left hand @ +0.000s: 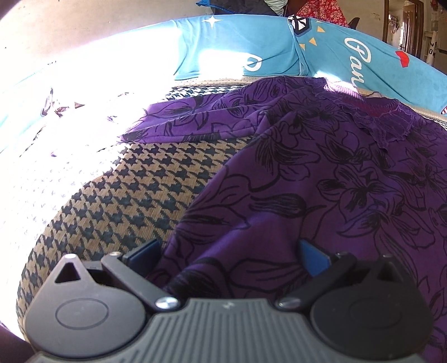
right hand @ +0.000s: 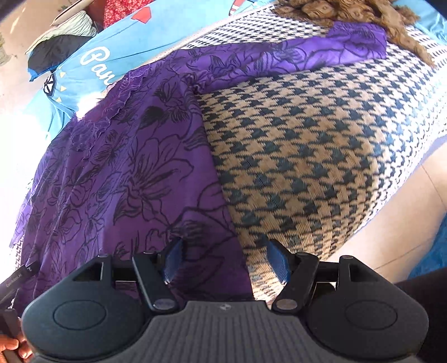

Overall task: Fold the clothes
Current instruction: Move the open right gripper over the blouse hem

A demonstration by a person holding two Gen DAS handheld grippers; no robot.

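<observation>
Lying spread over a houndstooth blanket (right hand: 293, 145) is the purple floral top (left hand: 321, 190), one sleeve stretched out toward the far side. Left tool (left hand: 229, 254) has its blue pads apart with the near hem bunched up between them, though I honestly can't tell if they're pinching it. Right tool (right hand: 223, 259) is spread too, straddling the top's right edge, one pad over purple cloth, the other over blanket. Beyond sits a bright blue printed sheet (left hand: 251, 50), and a brown furry thing (right hand: 349, 14) lies at the far end.
</observation>
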